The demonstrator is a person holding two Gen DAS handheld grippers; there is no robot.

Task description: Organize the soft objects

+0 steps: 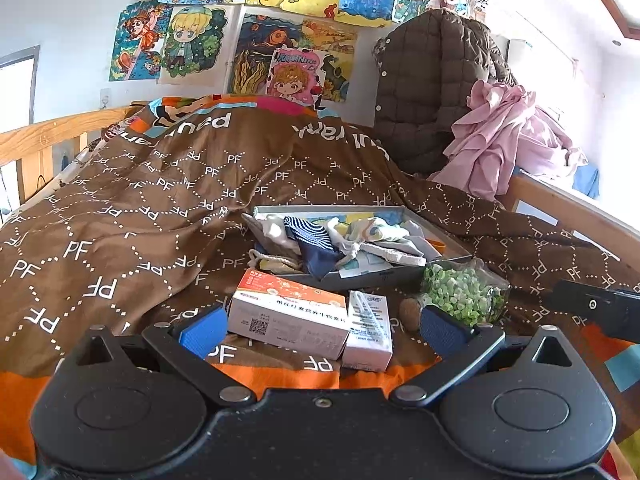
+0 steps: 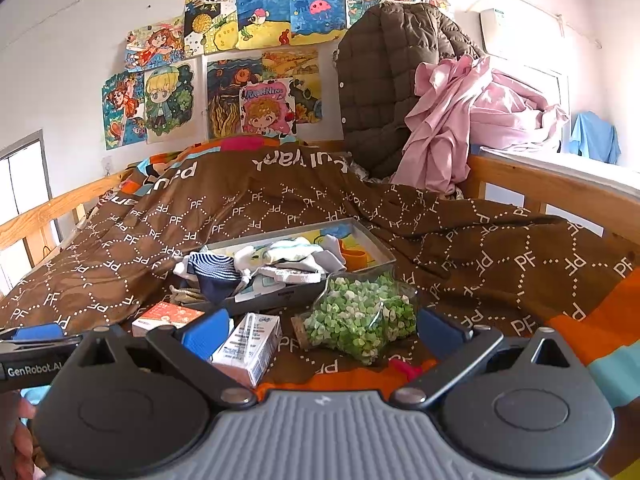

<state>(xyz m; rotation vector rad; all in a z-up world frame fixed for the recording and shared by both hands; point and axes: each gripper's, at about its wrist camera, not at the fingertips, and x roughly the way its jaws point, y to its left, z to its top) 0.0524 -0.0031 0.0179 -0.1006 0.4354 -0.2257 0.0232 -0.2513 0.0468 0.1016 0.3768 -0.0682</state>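
Left gripper [image 1: 320, 330] and right gripper [image 2: 320, 330] both spread wide, empty, low above the bed's near edge. Heaped in a grey tray [image 2: 376, 246] mid-bed: soft clothes [image 1: 340, 240]. Just before the tray: two boxes [image 1: 292, 316] and a jar of green beads [image 2: 360, 316].

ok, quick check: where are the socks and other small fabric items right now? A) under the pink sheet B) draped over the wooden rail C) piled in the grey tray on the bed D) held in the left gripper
C: the small fabric items lie heaped in the grey tray on the brown duvet, and both the left gripper and right gripper are open and empty.
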